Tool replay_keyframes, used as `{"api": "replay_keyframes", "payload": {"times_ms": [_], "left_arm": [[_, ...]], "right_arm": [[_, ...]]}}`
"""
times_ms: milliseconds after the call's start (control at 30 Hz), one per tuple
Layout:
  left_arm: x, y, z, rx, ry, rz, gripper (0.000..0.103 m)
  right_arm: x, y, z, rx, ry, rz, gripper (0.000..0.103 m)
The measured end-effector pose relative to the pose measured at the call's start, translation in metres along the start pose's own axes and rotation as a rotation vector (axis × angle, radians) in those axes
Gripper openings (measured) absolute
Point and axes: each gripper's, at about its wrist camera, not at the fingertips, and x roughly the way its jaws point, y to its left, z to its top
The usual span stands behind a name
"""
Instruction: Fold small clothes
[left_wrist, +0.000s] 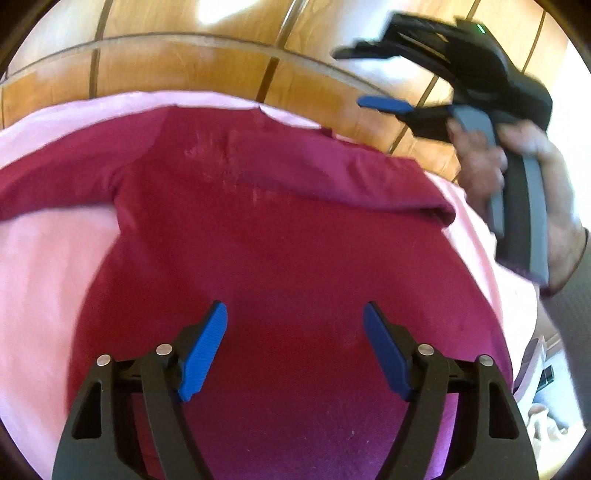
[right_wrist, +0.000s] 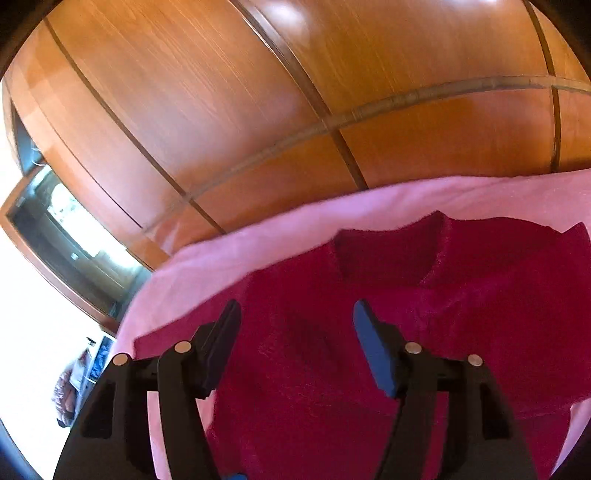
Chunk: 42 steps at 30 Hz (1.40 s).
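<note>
A dark red small shirt (left_wrist: 280, 236) lies spread on a pink cloth (left_wrist: 40, 273), its right sleeve folded in across the chest. My left gripper (left_wrist: 295, 350) hovers just above the shirt's lower part, open, nothing between its blue pads. The right gripper (left_wrist: 369, 77), held by a hand (left_wrist: 480, 166), is blurred in the air beyond the shirt's right shoulder; in the left wrist view one blue pad shows. In the right wrist view the right gripper (right_wrist: 295, 347) stands open and empty over the shirt (right_wrist: 424, 314), near its collar and left edge.
Brown wooden wardrobe doors (left_wrist: 184, 66) rise right behind the pink cloth (right_wrist: 258, 229). A dark-framed glass panel (right_wrist: 66, 236) and bright light lie at the left of the right wrist view. A grey sleeve (left_wrist: 576, 302) fills the right edge.
</note>
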Motion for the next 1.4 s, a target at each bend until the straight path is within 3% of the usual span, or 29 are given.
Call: {"api": "replay_keyframes", "payload": {"times_ms": [100,333,400,533,633,667,700,767,1000,1233,1400], "left_arm": [[0.001,0.004,0.014,-0.025,-0.013,-0.015,0.071],[0.025,0.014,0.062,-0.066,-0.024,0.025,0.071],[0.042,0.021,0.08,-0.092,-0.006,0.031,0.065],[0.072,0.035,0.107,-0.162,0.024,0.029,0.063],[0.093,0.039,0.119,-0.193,0.056,0.025,0.05],[0.099,0.039,0.122,-0.189,0.061,0.04,0.031],[0.104,0.038,0.125,-0.176,0.073,0.045,0.02],[0.105,0.037,0.131,-0.161,0.065,0.051,0.006],[0.056,0.054,0.151,-0.199,-0.091,0.066,0.006],[0.064,0.061,0.14,-0.154,-0.041,0.119,0.006],[0.072,0.052,0.137,-0.088,-0.041,0.212,0.006]], "right_arm": [[-0.025,-0.03,-0.005,0.047,-0.04,-0.028,0.063],[-0.108,-0.116,-0.077,0.245,-0.07,-0.177,0.072],[-0.122,-0.138,-0.09,0.301,-0.084,-0.204,0.072],[-0.133,-0.16,-0.107,0.32,-0.082,-0.285,0.07],[-0.122,-0.169,-0.109,0.312,-0.059,-0.323,0.063],[-0.121,-0.171,-0.108,0.308,-0.051,-0.332,0.061],[-0.116,-0.172,-0.106,0.305,-0.044,-0.338,0.057],[-0.109,-0.174,-0.1,0.29,-0.041,-0.365,0.055],[-0.092,-0.17,-0.08,0.245,-0.067,-0.353,0.055],[-0.11,-0.127,-0.079,0.103,-0.083,-0.314,0.055],[-0.079,-0.118,-0.052,0.031,-0.077,-0.352,0.055]]}}
